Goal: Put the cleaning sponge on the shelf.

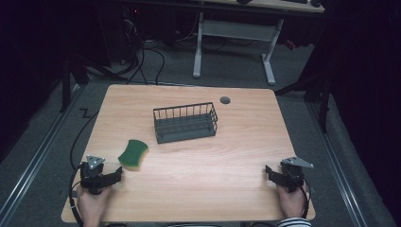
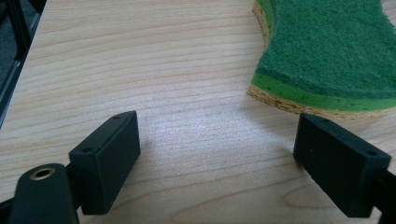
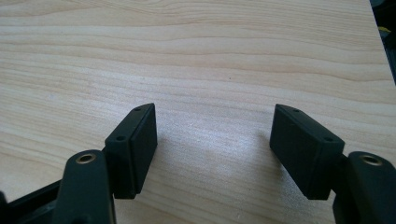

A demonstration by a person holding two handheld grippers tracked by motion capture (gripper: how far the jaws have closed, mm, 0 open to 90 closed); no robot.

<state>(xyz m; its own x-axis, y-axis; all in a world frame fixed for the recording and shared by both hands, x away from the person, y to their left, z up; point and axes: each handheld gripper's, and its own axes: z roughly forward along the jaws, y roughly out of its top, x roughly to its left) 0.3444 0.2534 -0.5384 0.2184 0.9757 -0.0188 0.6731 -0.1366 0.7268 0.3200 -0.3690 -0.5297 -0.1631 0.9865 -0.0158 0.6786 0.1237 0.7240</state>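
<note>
A green scouring sponge [image 1: 133, 153] with a yellow underside lies flat on the wooden table [image 1: 227, 142], left of centre. Behind it, near the middle, stands a dark wire basket [image 1: 185, 122] with nothing inside. My left gripper [image 1: 118, 174] rests at the front left, just short of the sponge, jaws wide apart and empty. In the left gripper view the sponge [image 2: 327, 56] lies ahead and to the right of the left gripper [image 2: 217, 154]. My right gripper [image 1: 268, 171] sits at the front right, open over bare wood; the right gripper view shows that gripper [image 3: 215, 144] with nothing between its pads.
A small grey cable grommet [image 1: 225, 100] sits in the tabletop at the back right. Beyond the table a white desk frame [image 1: 234, 38] and cables stand on the dark floor. The person's hands [image 1: 92, 205] hold the grippers at the near edge.
</note>
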